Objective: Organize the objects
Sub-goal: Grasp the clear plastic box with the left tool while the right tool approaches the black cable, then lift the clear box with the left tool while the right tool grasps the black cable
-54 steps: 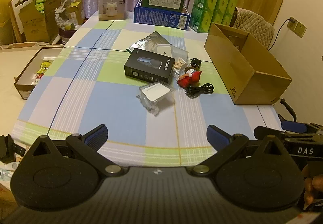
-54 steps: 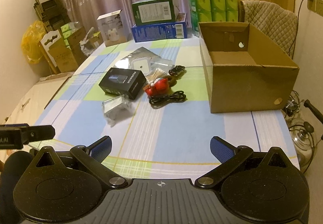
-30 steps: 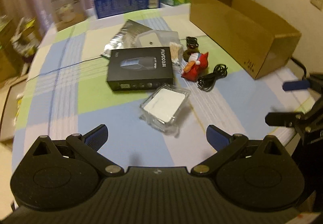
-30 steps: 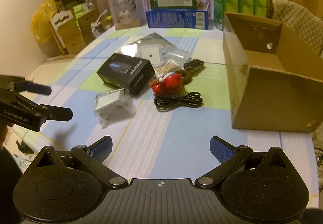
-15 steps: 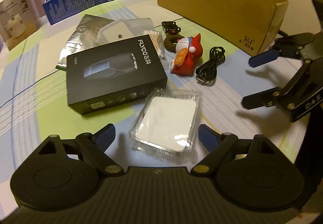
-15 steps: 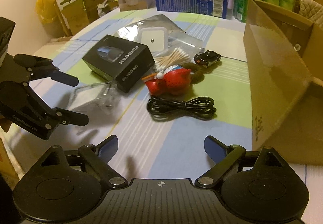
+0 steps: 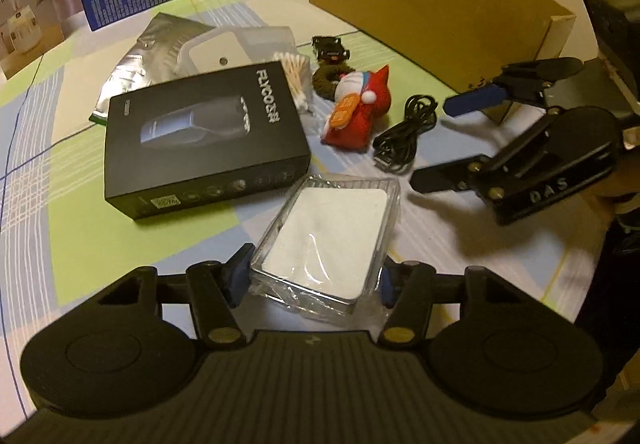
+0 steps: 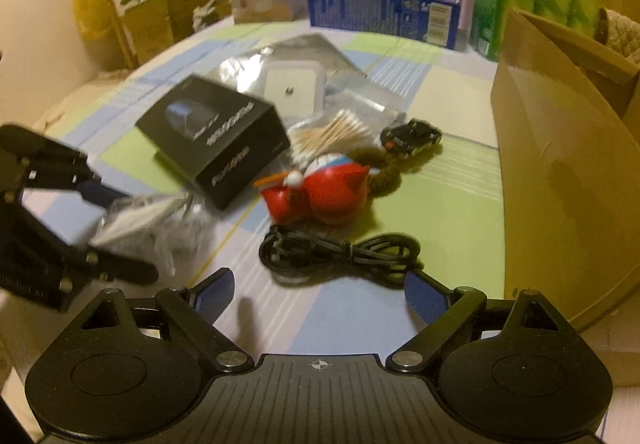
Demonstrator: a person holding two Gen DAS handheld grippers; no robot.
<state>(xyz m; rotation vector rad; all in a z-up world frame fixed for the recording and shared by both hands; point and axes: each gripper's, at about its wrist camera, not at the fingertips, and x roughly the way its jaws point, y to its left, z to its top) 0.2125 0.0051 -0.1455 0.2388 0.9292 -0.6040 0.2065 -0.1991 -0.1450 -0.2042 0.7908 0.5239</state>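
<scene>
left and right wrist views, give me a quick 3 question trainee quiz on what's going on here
1. True or false: the left gripper is closed on the clear plastic case.
2. Which thing lies just ahead of the open right gripper? A) black box B) black cable C) cotton swabs
3. Fill in: the red toy lies on the ____, not in the cardboard box.

Key: 1 true; 2 B; 3 table

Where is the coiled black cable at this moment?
In the right wrist view the coiled black cable lies on the table just ahead of the open right gripper, in front of the red plush toy, left of the cardboard box.
</scene>
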